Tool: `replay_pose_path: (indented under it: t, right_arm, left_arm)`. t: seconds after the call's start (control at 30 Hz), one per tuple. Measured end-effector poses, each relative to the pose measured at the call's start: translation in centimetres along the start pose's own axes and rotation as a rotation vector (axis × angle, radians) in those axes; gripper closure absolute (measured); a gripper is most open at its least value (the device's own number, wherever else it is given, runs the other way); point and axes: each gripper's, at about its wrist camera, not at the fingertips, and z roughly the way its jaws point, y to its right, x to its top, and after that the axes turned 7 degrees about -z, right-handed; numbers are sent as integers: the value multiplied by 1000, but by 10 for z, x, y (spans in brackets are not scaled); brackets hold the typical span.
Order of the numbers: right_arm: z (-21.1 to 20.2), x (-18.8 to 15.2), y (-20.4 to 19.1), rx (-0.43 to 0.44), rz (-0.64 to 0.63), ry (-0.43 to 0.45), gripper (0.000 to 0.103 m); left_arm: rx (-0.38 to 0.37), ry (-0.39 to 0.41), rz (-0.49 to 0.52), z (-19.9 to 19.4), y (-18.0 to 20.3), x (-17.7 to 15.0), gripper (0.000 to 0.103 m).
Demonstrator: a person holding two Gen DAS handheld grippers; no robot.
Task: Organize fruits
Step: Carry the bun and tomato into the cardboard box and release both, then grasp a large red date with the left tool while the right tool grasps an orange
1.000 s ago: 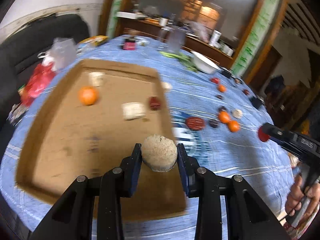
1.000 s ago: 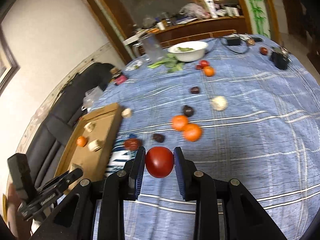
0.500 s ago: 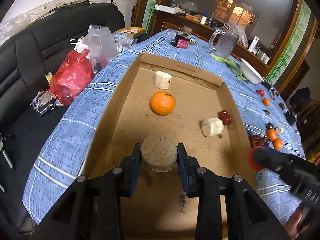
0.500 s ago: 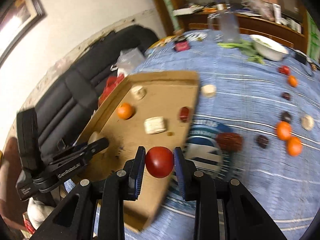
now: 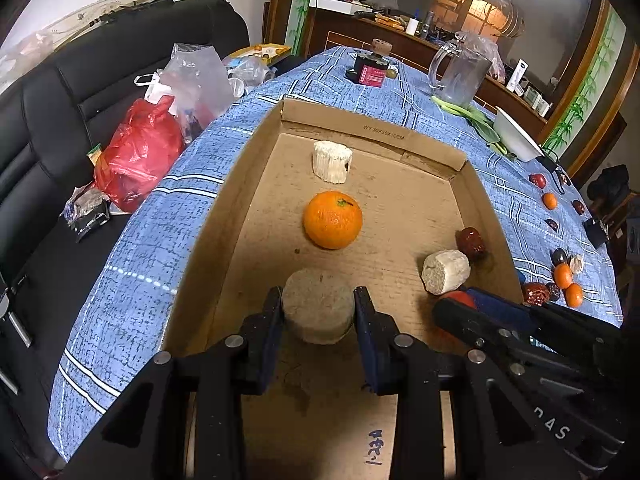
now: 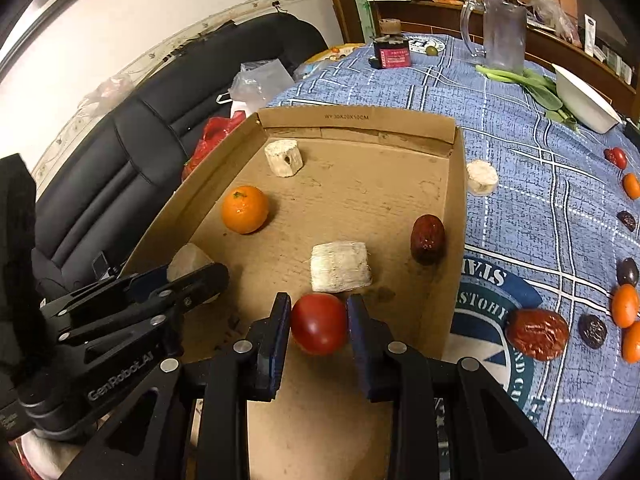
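A shallow cardboard box (image 5: 240, 184) (image 6: 456, 216) lies on the blue tablecloth. In it are an orange (image 5: 333, 220) (image 6: 245, 209), two pale chunks (image 5: 333, 161) (image 5: 446, 271) and a red date (image 5: 471, 239) (image 6: 428, 239). My left gripper (image 5: 318, 312) is shut on a round pale chunk (image 5: 318, 305) low over the box floor. My right gripper (image 6: 319, 322) is shut on a red tomato (image 6: 319, 323) over the box's near part, just in front of a pale chunk (image 6: 340, 267). The two grippers are side by side.
Loose fruit lies on the cloth right of the box: oranges (image 6: 624, 306), dark dates (image 6: 538, 334), a pale chunk (image 6: 482, 177). A white bowl (image 6: 586, 100), greens, a glass jug (image 6: 502, 36) and a red-labelled jar stand at the back. A black sofa with bags is on the left.
Both grippers have swung from the open cloth to over the box and come down low inside it, each still holding its item.
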Motion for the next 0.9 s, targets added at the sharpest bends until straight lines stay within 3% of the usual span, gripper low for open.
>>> replay_pose_path:
  t: [0.23,0.37,0.53,0.7,0.9]
  right_arm:
    - [-4,6,3,2,15,33,70]
    - [-26,6,12,16,46,84,70]
    - [-72,-7,30,35,119,180,67]
    - [-109,-41,54,31,219,252,60]
    - [-142,-102,100,-9,384,285,60]
  left_arm:
    - [-50,10,-52,-12,-8,0,68]
    - [-63,69,-92,-37,-16,-3,51]
    - [-93,111,-138,-64,-24,-17,47]
    - [-130,122,-121,-85,-10,-32,46]
    - [-160,128,-26,-104,31,-51,43]
